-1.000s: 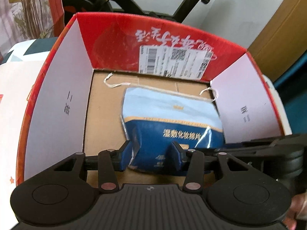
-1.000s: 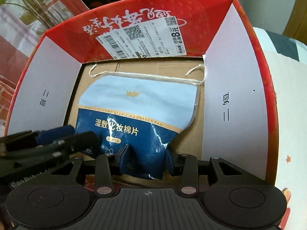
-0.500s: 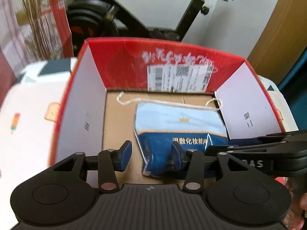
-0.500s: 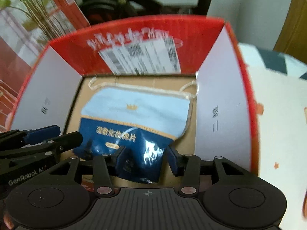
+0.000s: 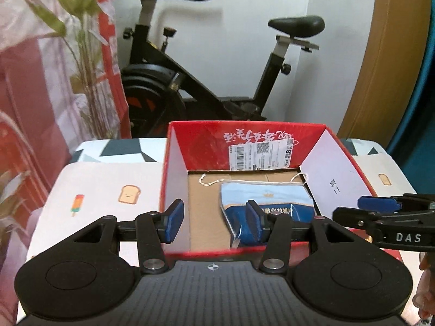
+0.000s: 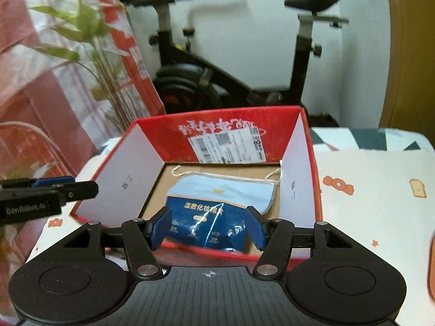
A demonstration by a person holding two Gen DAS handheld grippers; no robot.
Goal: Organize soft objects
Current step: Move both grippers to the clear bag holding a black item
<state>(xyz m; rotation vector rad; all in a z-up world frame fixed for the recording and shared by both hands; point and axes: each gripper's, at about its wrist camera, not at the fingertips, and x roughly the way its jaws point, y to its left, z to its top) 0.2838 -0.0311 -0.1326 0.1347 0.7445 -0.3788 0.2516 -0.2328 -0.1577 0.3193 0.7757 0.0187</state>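
One glossy blue plastic pouch of cotton pads [image 6: 214, 212], crinkled and soft, with a white drawstring, lay flat on the brown cardboard floor of one red open-topped cardboard box [image 5: 244, 141] with white inner flaps. The left gripper [image 5: 214, 224] and right gripper [image 6: 208, 228] were poised above the box's near edge, tilted downward, side by side. Both pairs of blue-padded jaws were opening, clasping nothing.
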